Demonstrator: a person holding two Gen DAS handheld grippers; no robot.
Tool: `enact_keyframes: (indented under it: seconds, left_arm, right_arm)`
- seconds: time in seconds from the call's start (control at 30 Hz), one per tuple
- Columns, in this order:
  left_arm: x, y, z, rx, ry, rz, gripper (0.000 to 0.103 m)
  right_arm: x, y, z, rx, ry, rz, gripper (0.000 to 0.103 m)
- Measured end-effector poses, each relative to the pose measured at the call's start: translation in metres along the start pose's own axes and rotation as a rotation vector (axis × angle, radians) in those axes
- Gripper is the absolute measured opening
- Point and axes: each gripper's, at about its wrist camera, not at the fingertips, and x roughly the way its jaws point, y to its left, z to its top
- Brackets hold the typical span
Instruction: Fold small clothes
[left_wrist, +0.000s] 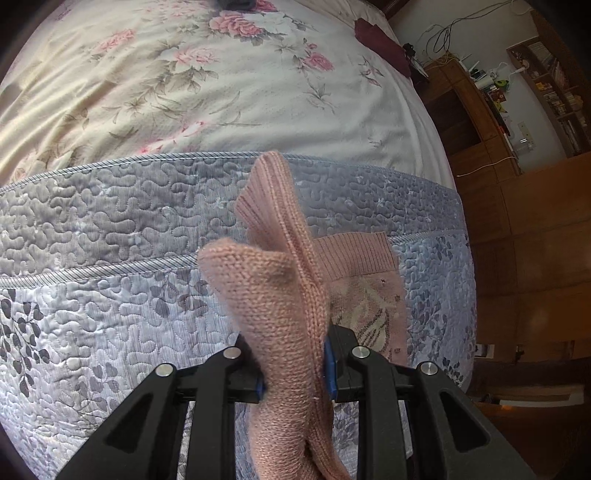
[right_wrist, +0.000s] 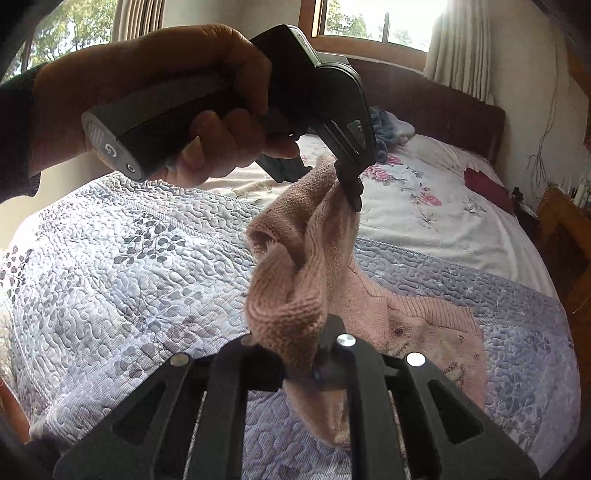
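We hold the pink knit garment (right_wrist: 295, 280) lifted above the quilted bedspread (right_wrist: 129, 266), left gripper (right_wrist: 349, 192) and right gripper (right_wrist: 301, 369) each clamped on it. This is the fold-over step; its lower part rests on the bedspread. Next we must lower the held edge squarely onto that part.

In the left wrist view, pink knit fabric (left_wrist: 284, 325) bunches between the left tool (left_wrist: 293, 365) and hides its fingertips; the frame's bottom edge cuts off the fabric. In the right wrist view, the right tool (right_wrist: 310, 369) is likewise covered. Shelf items (left_wrist: 554, 88) at upper right are too small to identify. A dark object (left_wrist: 236, 3) is cropped at the top edge.
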Motion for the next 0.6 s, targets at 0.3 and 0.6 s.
enact_keyframes:
  seconds: [0.3,0.6]
  left_arm:
    - [0.027,-0.057,0.008,0.039,0.030,0.105,0.023]
    - [0.073,-0.115,0.015,0.099,0.077,0.201,0.023]
  right_arm:
    - [-0.016,-0.058,-0.019,0.149,-0.022,0.024,0.009]
    - [-0.022,-0.116,-0.050,0.292,-0.032,0.045,0.009]
